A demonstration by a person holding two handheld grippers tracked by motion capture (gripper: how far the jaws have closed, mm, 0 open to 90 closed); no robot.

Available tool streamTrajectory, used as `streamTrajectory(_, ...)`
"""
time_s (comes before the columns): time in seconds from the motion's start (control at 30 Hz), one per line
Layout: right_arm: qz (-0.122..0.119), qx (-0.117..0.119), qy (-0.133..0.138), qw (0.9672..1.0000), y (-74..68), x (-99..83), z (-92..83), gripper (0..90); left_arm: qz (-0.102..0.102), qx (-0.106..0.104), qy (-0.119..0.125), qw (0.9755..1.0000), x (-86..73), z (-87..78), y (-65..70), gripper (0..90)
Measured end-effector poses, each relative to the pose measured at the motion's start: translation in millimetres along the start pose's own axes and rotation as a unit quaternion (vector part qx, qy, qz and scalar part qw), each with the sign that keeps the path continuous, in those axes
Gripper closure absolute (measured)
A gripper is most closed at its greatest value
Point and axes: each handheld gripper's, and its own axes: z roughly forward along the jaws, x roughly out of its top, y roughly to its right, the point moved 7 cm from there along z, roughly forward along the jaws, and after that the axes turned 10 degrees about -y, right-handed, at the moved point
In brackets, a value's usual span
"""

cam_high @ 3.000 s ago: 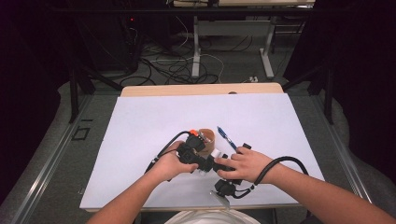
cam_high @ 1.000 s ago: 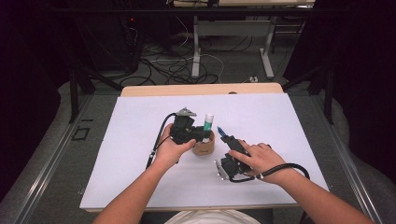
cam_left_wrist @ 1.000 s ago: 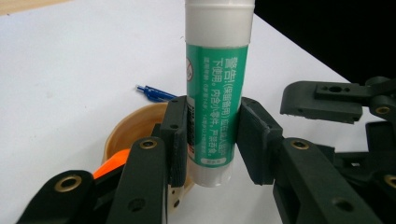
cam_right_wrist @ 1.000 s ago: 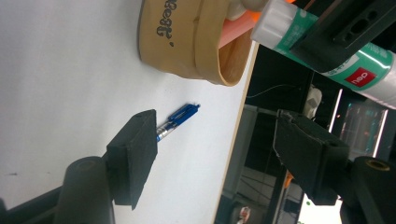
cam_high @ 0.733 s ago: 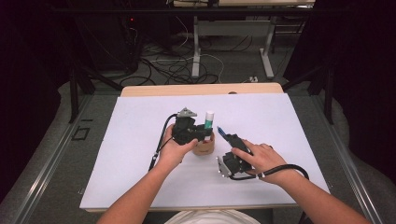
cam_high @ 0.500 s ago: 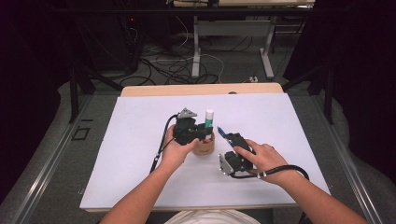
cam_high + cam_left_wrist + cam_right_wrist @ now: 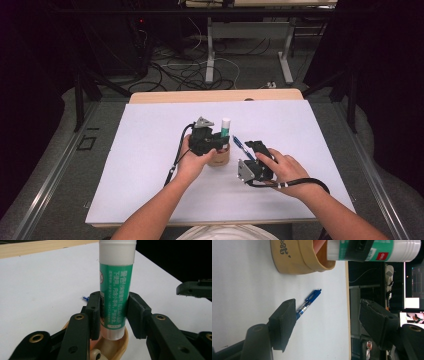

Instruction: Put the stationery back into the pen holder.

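My left gripper [image 7: 220, 138] is shut on a green-and-white glue stick [image 7: 226, 126], holding it upright. The stick's lower end is at the mouth of a small wooden cup [image 7: 220, 159]. In the left gripper view both pads [image 7: 94, 312] press the glue stick [image 7: 115, 290] above the cup [image 7: 122, 345], which holds something pinkish. A blue pen [image 7: 238, 144] lies on the white table just right of the cup. My right gripper [image 7: 248, 148] stands open beside it. In the right gripper view the pen [image 7: 309, 303] lies past one open fingertip [image 7: 284, 322], apart from it, with the cup [image 7: 292, 257] and glue stick [image 7: 387, 248] beyond.
A white table top [image 7: 150, 150] with a wooden strip [image 7: 215, 95] along its far edge carries everything. Cables trail from both grippers across the near part of the table. Beyond the table are a dark floor, cables and metal legs.
Three seconds ago both hands were close together near the front. Since then the left gripper has come up over the cup with the glue stick and the right has moved right. The last second shows hardly any movement.
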Motion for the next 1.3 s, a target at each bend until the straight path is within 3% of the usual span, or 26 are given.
streamTrajectory(0.2, 0.0, 0.001, -0.009, 1.0, 0.9, -3.2, 0.7, 31.2, 0.003, 0.004, -0.01, 0.9999, -1.5, 4.2, -0.8, 65.8)
streamTrajectory(0.53, 0.005, 0.004, -0.01, 0.9999, 0.3, -4.8, 2.5, 31.3, 0.026, 0.021, -0.02, 0.9992, -2.8, 7.1, -0.8, 65.8)
streamTrajectory(0.9, 0.01, 0.003, -0.011, 0.9999, 0.7, -5.7, 3.0, 31.3, 0.028, 0.015, -0.026, 0.9992, -4.1, 5.1, 0.2, 65.3)
streamTrajectory(0.93, 0.011, 0.003, -0.011, 0.9999, 0.7, -5.9, 3.1, 31.3, 0.023, 0.01, -0.019, 0.9995, -3.6, 4.6, 1.7, 64.0)
streamTrajectory(1.03, 0.019, 0.007, -0.012, 0.9997, 0.0, -6.5, 3.0, 31.3, 0.036, 0.016, -0.013, 0.9991, -1.0, -0.8, 3.2, 54.4)
streamTrajectory(1.1, 0.011, 0.005, -0.014, 0.9998, 1.8, -7.1, 2.9, 31.3, 0.034, 0.024, -0.009, 0.9991, 0.9, -2.8, 2.3, 53.1)
streamTrajectory(1.27, 0.025, 0.008, -0.024, 0.9994, 1.2, -8.1, 1.1, 31.3, 0.032, 0.032, -0.001, 0.999, 5.3, -9.7, 0.3, 48.6)
streamTrajectory(1.3, 0.026, 0.009, -0.02, 0.9994, 1.2, -7.6, 1.4, 31.3, 0.023, 0.033, 0.008, 0.9992, 6.7, -10.8, 0.9, 47.6)
